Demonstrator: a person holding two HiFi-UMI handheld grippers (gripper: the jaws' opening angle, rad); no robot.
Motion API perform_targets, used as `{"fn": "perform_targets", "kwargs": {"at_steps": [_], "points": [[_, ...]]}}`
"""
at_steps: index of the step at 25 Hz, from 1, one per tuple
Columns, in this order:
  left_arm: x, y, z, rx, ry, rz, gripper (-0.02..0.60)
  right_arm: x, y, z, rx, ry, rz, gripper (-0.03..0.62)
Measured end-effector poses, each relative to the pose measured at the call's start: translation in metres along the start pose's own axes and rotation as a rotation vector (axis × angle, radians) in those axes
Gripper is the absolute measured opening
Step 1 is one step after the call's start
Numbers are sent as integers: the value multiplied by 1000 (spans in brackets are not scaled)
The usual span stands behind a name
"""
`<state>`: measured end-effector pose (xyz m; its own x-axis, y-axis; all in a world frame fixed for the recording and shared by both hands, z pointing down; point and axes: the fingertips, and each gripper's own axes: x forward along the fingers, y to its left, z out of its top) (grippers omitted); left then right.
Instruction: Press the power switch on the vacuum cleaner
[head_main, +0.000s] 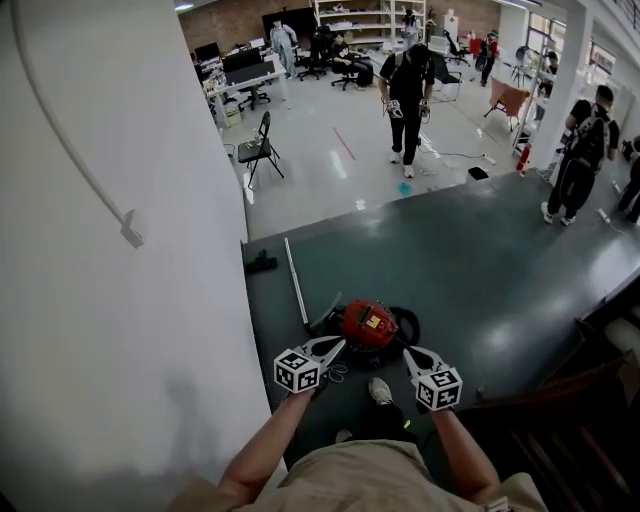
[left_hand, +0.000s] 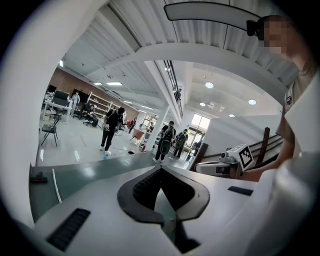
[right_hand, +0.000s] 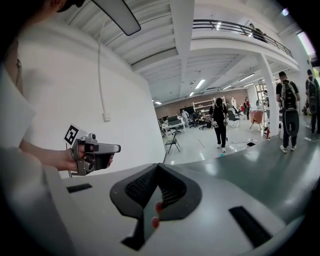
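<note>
A red vacuum cleaner (head_main: 367, 324) with a black hose (head_main: 408, 322) sits on the dark green floor just ahead of my feet. In the head view my left gripper (head_main: 338, 346) hovers by its left side with its tips close to the red body. My right gripper (head_main: 408, 352) is held at the vacuum's near right. Both look level and point outward over the room. In the left gripper view the left gripper (left_hand: 161, 169) has its jaws meeting at the tip, with nothing between them. The right gripper (right_hand: 159, 166) is likewise shut and empty. A sliver of red (right_hand: 158, 206) shows through the slot under its jaws.
A white wall (head_main: 120, 250) stands close on the left. A metal tube (head_main: 296, 280) and a small black object (head_main: 262, 264) lie on the floor beyond the vacuum. Dark wooden stairs (head_main: 570, 420) are at the right. People (head_main: 406, 95) walk farther off, and a folding chair (head_main: 258, 148) stands there too.
</note>
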<state>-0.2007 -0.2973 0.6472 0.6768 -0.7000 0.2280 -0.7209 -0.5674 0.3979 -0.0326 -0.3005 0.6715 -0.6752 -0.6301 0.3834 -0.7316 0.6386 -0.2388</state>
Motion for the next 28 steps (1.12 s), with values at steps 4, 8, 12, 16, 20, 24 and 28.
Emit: {"fn": "perform_targets", "kwargs": {"at_steps": [4, 8, 12, 16, 20, 24, 28], "points": [[21, 29, -11, -30, 25, 50, 6, 39, -38, -20, -1, 61, 1, 11], [52, 62, -21, -52, 63, 99, 6, 86, -90, -36, -49, 118, 10, 11], [98, 111, -24, -52, 89, 127, 6, 154, -142, -49, -74, 175, 15, 11], [143, 152, -46, -75, 108, 141, 6, 218, -183, -87, -107, 266, 31, 11], [177, 185, -77, -99, 143, 161, 6, 277, -210, -142, -162, 378, 66, 11], [199, 215, -105, -143, 171, 199, 6, 322, -222, -198, -214, 482, 107, 11], [218, 234, -138, -168, 197, 218, 6, 350, -232, -256, -251, 604, 135, 11]]}}
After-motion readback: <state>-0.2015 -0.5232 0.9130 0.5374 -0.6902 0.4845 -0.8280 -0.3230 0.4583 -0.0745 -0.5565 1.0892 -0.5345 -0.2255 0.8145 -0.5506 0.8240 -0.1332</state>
